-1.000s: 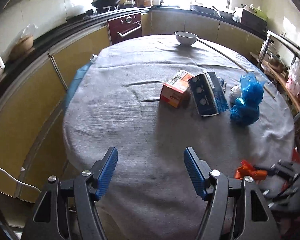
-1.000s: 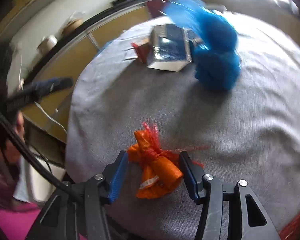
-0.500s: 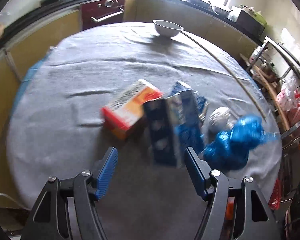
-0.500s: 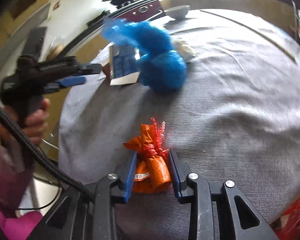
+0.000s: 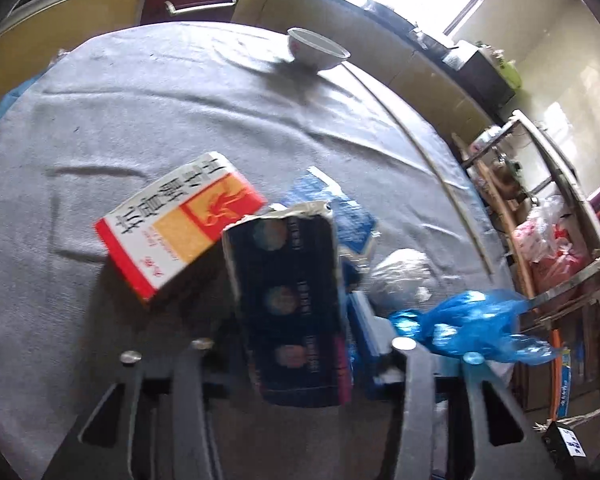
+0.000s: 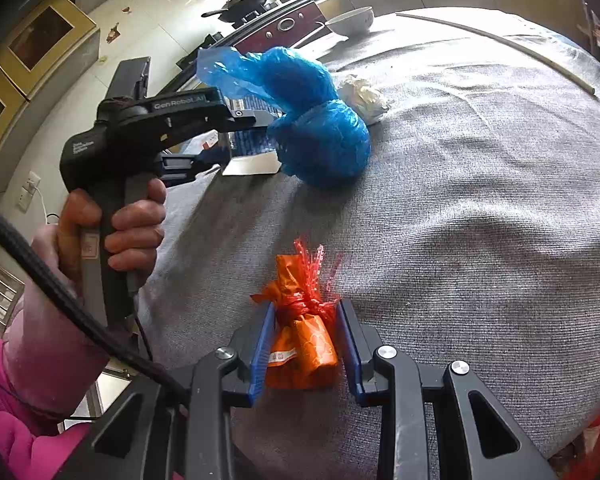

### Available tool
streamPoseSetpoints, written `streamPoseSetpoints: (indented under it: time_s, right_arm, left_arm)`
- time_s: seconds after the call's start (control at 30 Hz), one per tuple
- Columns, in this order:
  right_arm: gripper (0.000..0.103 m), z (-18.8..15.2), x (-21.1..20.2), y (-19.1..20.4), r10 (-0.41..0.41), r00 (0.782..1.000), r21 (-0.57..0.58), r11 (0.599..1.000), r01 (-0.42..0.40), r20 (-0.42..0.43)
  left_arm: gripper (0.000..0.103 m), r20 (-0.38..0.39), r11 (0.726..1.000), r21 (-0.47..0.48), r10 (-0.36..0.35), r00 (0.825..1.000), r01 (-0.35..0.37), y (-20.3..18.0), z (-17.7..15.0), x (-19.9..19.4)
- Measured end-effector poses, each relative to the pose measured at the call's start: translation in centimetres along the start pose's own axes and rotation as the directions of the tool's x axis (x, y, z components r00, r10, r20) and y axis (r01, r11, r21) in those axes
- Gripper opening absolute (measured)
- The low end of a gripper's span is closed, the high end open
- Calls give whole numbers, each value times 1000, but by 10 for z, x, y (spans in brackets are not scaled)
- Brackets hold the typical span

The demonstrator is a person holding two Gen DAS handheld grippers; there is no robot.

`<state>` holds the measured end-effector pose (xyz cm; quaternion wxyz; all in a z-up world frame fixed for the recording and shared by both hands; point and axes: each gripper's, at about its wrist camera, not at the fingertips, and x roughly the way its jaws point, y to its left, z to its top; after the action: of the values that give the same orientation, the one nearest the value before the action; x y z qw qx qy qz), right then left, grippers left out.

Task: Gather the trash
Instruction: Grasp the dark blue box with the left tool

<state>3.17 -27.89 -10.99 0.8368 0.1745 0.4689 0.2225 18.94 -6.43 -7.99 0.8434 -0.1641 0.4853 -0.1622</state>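
Observation:
My left gripper is closed around a dark blue carton, which fills the gap between its jaws on the grey-clothed table. A red, white and yellow box lies just left of the carton. A crumpled white wad and a blue plastic bag lie to its right. My right gripper is shut on an orange bag tied with red plastic, near the table's front edge. The left gripper, the blue bag and the white wad also show in the right wrist view.
A white bowl stands at the far side of the table. A long thin white stick lies across the right side. Kitchen cabinets ring the table, and a cluttered rack stands to the right.
My left gripper has moved forward over the table and closed around the dark blue carton. My right gripper has closed on the orange bag.

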Motion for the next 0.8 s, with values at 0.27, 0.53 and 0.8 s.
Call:
streamPoseSetpoints:
  time_s: [0.27,0.53,0.8]
  right_arm:
    - [34,-6,-9,5,-25,1000,1,1000,25,15]
    - [34,-14,-41,24,16,994,-27,1000,-13,113]
    - [34,-22,-47,34,-50,994,-47,997,55,102]
  left_arm:
    - [43,42,996,44,80,996,-82,-1,-13,-32]
    - [43,129,977,135,150,980,-167,3,-53,-99]
    - [44,149,951,226,179,972,-210,-5,-94,-126]
